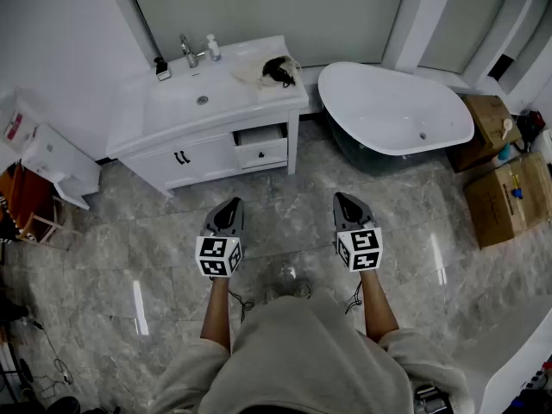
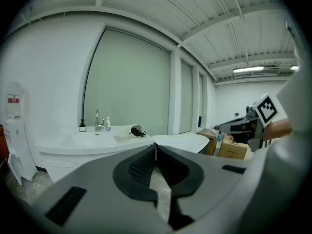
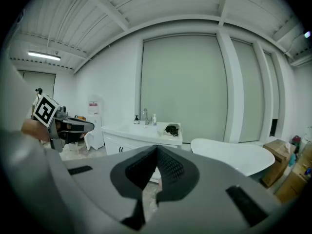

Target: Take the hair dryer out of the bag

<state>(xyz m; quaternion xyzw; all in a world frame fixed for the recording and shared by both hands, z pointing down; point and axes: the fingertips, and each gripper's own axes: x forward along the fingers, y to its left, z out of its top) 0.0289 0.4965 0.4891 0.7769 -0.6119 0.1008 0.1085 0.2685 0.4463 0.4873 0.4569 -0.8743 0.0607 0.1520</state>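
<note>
A pale mesh bag (image 1: 263,70) lies on the right end of the white vanity counter (image 1: 138,119), with the black hair dryer (image 1: 279,71) showing in it. The same bag with the dark dryer (image 2: 137,131) appears small in the left gripper view, and the bag and dryer (image 3: 171,129) in the right gripper view. My left gripper (image 1: 228,210) and right gripper (image 1: 348,203) are held side by side over the marble floor, well short of the vanity. Both are shut with nothing between the jaws.
A sink basin (image 1: 200,93) with a tap (image 1: 187,50) and bottles (image 1: 212,47) sits left of the bag. A white bathtub (image 1: 392,110) stands to the right, with cardboard boxes (image 1: 509,198) beyond. A white water dispenser (image 1: 56,162) stands at the left. A vanity drawer (image 1: 262,149) is slightly open.
</note>
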